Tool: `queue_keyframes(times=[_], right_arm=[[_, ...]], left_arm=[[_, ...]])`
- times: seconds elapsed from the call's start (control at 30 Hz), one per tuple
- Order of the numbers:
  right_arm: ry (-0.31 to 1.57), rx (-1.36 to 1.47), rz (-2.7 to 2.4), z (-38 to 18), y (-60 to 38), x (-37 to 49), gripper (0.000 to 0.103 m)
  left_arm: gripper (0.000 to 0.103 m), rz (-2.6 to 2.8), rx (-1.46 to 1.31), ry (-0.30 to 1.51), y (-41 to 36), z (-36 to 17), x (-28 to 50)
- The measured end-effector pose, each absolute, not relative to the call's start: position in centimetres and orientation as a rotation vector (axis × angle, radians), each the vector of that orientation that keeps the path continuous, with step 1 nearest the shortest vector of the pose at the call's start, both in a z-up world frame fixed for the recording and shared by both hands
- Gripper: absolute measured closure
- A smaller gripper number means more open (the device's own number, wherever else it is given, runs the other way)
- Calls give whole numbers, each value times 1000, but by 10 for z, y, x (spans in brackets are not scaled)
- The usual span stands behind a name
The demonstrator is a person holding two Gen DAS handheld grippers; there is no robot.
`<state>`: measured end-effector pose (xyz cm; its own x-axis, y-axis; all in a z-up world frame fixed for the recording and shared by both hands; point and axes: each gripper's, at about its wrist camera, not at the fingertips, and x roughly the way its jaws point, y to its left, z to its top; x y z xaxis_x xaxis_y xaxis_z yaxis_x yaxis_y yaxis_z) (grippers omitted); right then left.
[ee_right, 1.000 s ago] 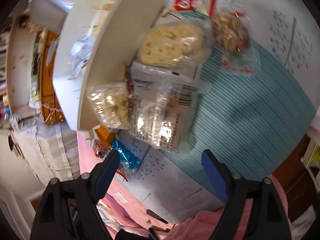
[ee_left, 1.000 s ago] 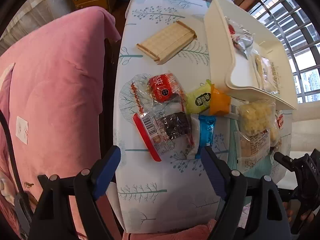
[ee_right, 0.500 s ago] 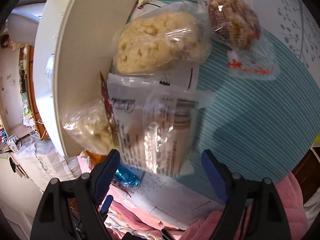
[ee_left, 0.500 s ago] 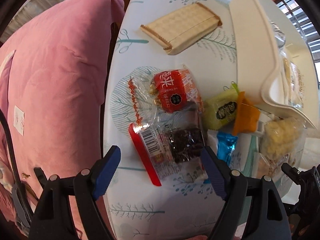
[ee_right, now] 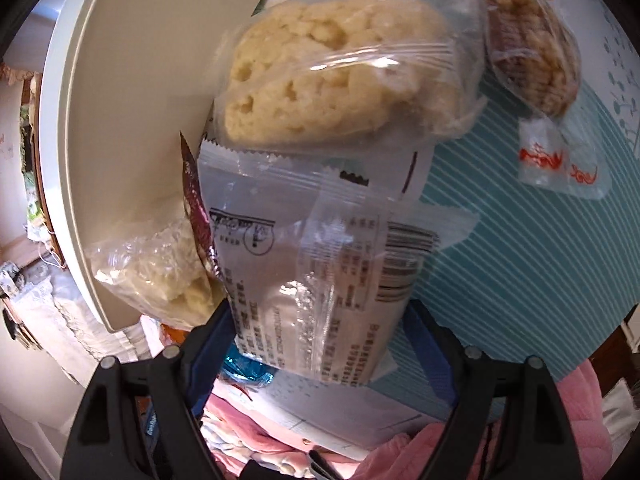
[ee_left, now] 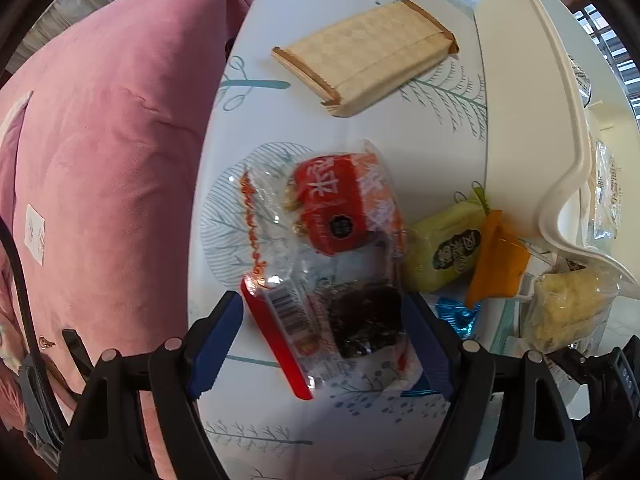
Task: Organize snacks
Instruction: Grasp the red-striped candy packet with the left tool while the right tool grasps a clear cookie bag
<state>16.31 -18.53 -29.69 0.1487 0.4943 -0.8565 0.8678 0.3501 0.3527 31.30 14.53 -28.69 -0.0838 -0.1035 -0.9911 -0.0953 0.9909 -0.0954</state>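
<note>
Both grippers have come down closer to the snacks since a second ago, so the packets now fill more of each view. Over the tree-printed table [ee_left: 400, 128], the left gripper [ee_left: 322, 340] points straight down with its jaws just closing a little around the clear red-edged packet [ee_left: 320, 328] holding a dark snack; the blue pads [ee_left: 218, 340] flank it without visibly pressing. Just beyond lies a red-labelled packet [ee_left: 336, 208], with a yellow-green packet [ee_left: 444, 252] and an orange one [ee_left: 496, 268] to its right, and a tan wafer pack [ee_left: 368, 56] farther off. A white tray [ee_left: 532, 128] stands at the right. The right gripper [ee_right: 316, 344] hangs wide open astride the near end of a clear printed packet [ee_right: 320, 264], not clamped; beyond it lies a pale puffed cake packet [ee_right: 340, 68], beside the white tray [ee_right: 132, 100].
</note>
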Motion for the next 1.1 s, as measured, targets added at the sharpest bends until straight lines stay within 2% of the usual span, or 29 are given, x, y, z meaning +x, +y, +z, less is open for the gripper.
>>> queue_keyframes(times=[0.13,0.33,0.4,0.47,0.77,1.1], right_arm=[[1526,1269,-418,-296,-182,177,18],[1569,1222,-409,-292,-171,192,21],[1577,1214,-407,-291,-170,195,23],[1585,1205,-405,-291,-165,196,25],[1577,1186,-364,-285,-158,199,35],[1559,1187,-330,-283,-140,173,42]], left_arm=[[29,-19,-146,1678,137,-290,312],[44,-19,-143,1697,128,-292,311],[56,-29,-144,1693,126,-292,311],[58,-32,-138,1687,122,-291,311],[64,-41,-207,1677,123,-285,302],[64,-65,-229,1662,139,-278,278]])
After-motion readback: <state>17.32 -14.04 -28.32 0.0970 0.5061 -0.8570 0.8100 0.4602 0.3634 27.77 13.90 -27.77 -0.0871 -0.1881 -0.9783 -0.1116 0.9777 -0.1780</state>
